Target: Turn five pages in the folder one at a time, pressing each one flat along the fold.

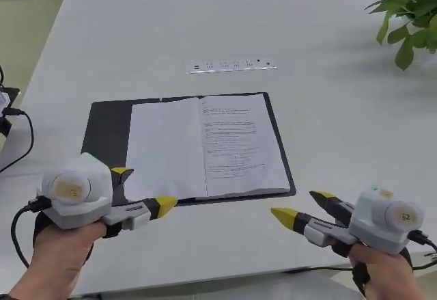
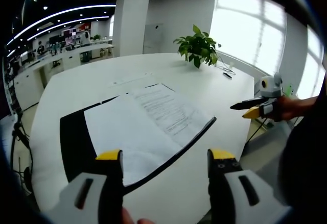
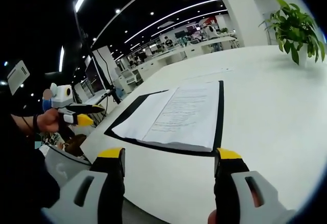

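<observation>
Open folder lies broadside, spine pointing away, seemingly flat; left gripper and right gripper gape empty.

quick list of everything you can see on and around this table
table: one, white, under everything
folder: one, black, open at the table's middle
pages: two showing, white, left blank, right printed
socket strip: one, silvery, beyond the folder
plant: one, green, far right corner
cable: one, black, table's left edge
left gripper: one, white with yellow tips, open, by folder's near left corner
right gripper: one, same colours, open, off folder's near right corner
hands: two, holding the grippers
</observation>
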